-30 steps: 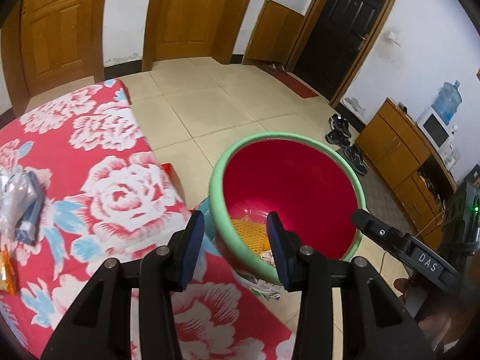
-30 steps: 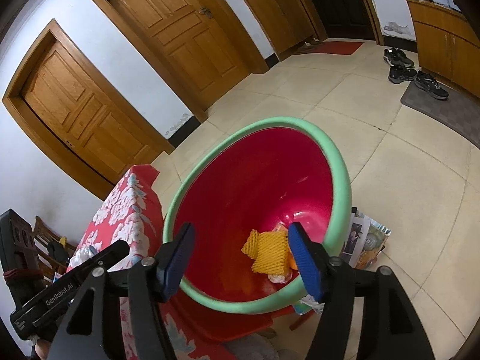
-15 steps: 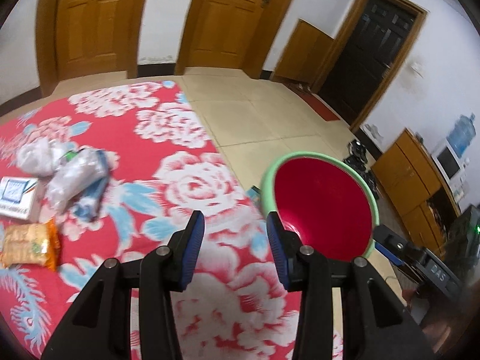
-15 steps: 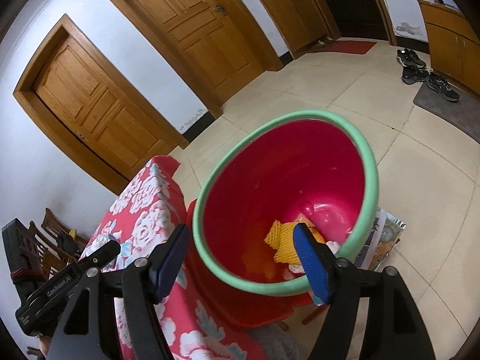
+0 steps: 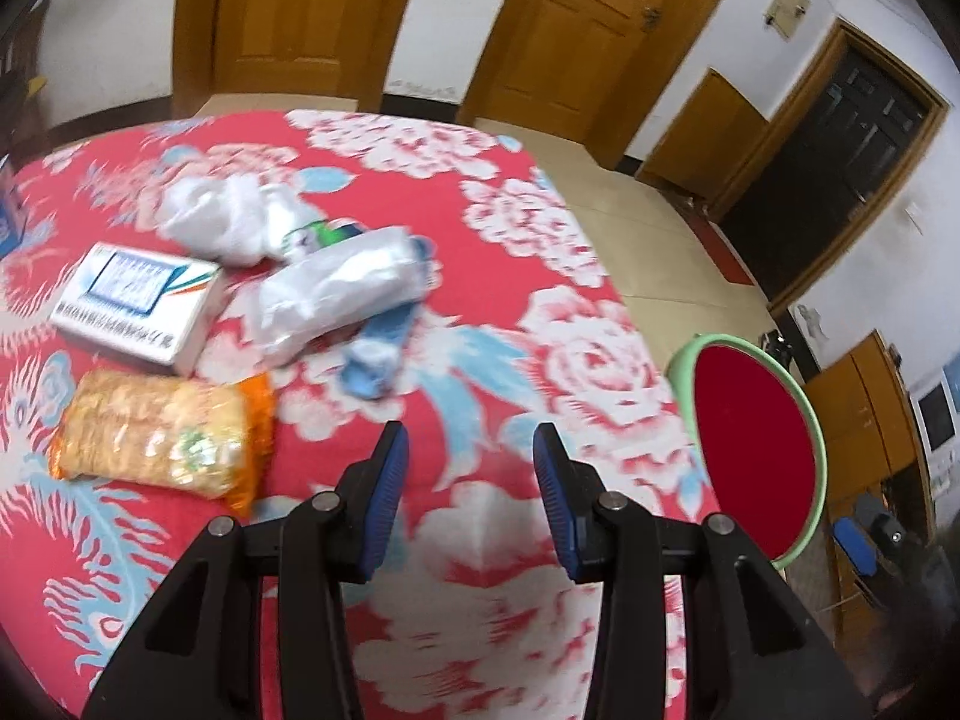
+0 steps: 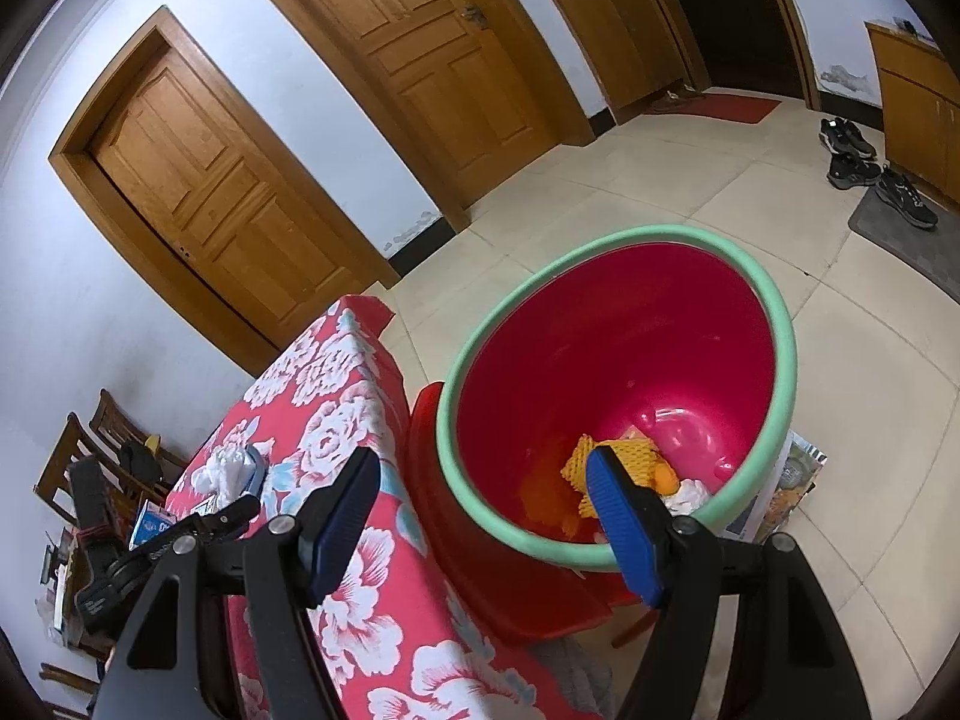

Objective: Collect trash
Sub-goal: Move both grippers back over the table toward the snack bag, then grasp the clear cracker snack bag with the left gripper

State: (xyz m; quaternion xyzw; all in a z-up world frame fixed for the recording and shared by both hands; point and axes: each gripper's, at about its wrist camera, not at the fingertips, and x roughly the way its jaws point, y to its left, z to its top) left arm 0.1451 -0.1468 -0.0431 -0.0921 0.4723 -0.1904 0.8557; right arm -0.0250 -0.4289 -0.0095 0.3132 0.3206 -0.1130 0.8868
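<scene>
My left gripper [image 5: 471, 456] hangs open and empty over the red floral tablecloth [image 5: 510, 324]. Ahead of it lie an orange cracker packet [image 5: 156, 432], a white box [image 5: 138, 306], a clear plastic bag [image 5: 342, 294], a blue wrapper [image 5: 378, 354] and crumpled white paper [image 5: 222, 222]. The red bin with a green rim [image 5: 756, 450] stands off the table's right edge. In the right wrist view my right gripper [image 6: 483, 474] is open and empty above the bin [image 6: 624, 360], where yellow foam netting [image 6: 624, 456] and white scraps lie at the bottom.
A red stool [image 6: 510, 588] carries the bin, with magazines [image 6: 786, 486] on the tiled floor beside it. Wooden doors [image 6: 390, 54] line the far wall. Shoes [image 6: 864, 168] and a cabinet [image 5: 864, 414] stand at the right. Chairs [image 6: 96, 450] sit beyond the table's left end.
My left gripper has swung left from above the bin to over the table, bringing the trash pile into view. The right gripper has drawn back and up a little; its jaws opened slightly.
</scene>
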